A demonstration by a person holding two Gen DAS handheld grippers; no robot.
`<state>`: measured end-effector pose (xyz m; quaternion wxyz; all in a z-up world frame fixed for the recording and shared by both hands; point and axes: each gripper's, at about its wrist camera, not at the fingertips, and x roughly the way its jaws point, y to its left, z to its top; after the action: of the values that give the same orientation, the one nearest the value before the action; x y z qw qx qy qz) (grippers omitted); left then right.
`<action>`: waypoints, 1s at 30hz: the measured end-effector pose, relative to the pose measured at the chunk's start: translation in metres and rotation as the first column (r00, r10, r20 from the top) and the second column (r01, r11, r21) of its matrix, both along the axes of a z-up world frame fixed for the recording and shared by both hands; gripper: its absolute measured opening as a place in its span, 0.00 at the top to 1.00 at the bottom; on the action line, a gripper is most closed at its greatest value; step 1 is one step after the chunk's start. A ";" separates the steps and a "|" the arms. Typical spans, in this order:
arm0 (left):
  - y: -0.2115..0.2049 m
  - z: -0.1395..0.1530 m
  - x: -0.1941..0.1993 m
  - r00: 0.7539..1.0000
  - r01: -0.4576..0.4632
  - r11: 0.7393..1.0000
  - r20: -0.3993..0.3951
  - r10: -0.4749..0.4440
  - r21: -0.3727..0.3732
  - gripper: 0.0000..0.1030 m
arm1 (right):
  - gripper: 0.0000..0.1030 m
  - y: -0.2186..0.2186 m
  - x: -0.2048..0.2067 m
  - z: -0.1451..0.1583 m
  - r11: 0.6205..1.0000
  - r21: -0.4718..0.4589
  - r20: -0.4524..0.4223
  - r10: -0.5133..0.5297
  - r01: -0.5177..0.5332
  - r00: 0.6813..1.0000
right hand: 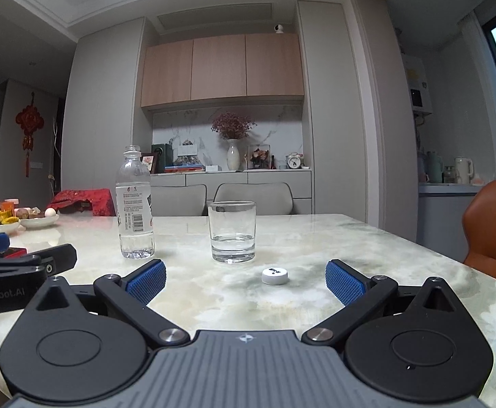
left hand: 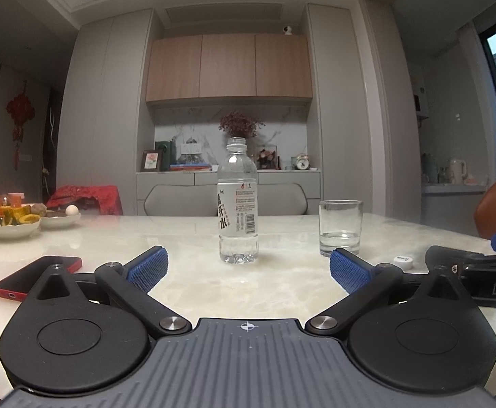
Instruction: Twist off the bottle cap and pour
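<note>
The bottle [left hand: 237, 200] stands upright in the middle of the left wrist view, on the marble table [left hand: 265, 292]. Its neck is bare: no cap is on it. It looks nearly empty; only a little water may remain at the bottom. The white cap [right hand: 275, 275] lies flat on the table, in the lower middle of the right wrist view, just in front of the glass [right hand: 232, 231]. The glass stands to the right of the bottle and holds a shallow layer of water.

So the things already lie as the task wants: the cap is off and there is water in the glass. I judge that little or nothing is left, though how much water should be poured, the pictures do not tell.

The left gripper [left hand: 248, 267] is spread wide; it holds nothing and touches nothing. The right gripper [right hand: 246, 280] is also spread wide and empty, with the cap lying between its fingers, apart from both.
</note>
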<state>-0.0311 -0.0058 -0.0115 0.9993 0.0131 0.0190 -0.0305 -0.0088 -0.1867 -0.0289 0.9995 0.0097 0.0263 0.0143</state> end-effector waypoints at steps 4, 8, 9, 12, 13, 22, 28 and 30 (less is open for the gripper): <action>0.000 -0.001 -0.001 1.000 -0.007 1.000 -0.010 0.007 -0.012 0.00 | 0.00 0.002 -0.002 -0.004 1.000 -0.005 -0.003 -0.006 0.006 1.000; 0.000 -0.006 0.002 0.999 -0.012 0.999 -0.049 0.010 -0.031 0.00 | 0.00 0.002 -0.003 -0.005 1.000 -0.003 -0.001 -0.005 0.005 1.000; 0.001 -0.007 0.001 0.999 -0.014 0.999 -0.047 0.012 -0.035 0.00 | 0.00 0.002 -0.003 -0.005 1.000 -0.003 0.000 -0.004 0.004 1.000; 0.001 -0.006 0.002 0.999 -0.011 0.999 -0.053 0.009 -0.037 0.00 | 0.00 0.001 -0.003 -0.006 1.000 0.000 0.001 -0.002 0.002 1.000; 0.001 -0.006 0.002 0.998 -0.010 0.999 -0.055 0.008 -0.038 0.00 | 0.00 0.001 -0.003 -0.006 1.000 0.001 0.001 -0.001 0.001 1.000; 0.004 -0.007 0.002 0.998 -0.013 0.998 -0.064 0.009 -0.054 0.00 | 0.00 0.003 -0.006 -0.011 1.000 0.002 0.011 0.001 -0.001 1.000; 0.003 -0.008 0.001 0.998 -0.020 0.998 -0.064 0.017 -0.054 0.00 | 0.00 0.005 -0.007 -0.015 1.000 0.002 0.018 0.002 -0.002 1.000; 0.003 -0.008 0.002 0.998 -0.022 0.998 -0.065 0.019 -0.057 0.00 | 0.00 0.005 -0.008 -0.016 1.000 0.002 0.021 0.002 -0.002 1.000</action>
<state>-0.0296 -0.0028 -0.0191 0.9984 -0.0171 0.0502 -0.0212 -0.0167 -0.1812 -0.0449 0.9997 0.0108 0.0159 0.0154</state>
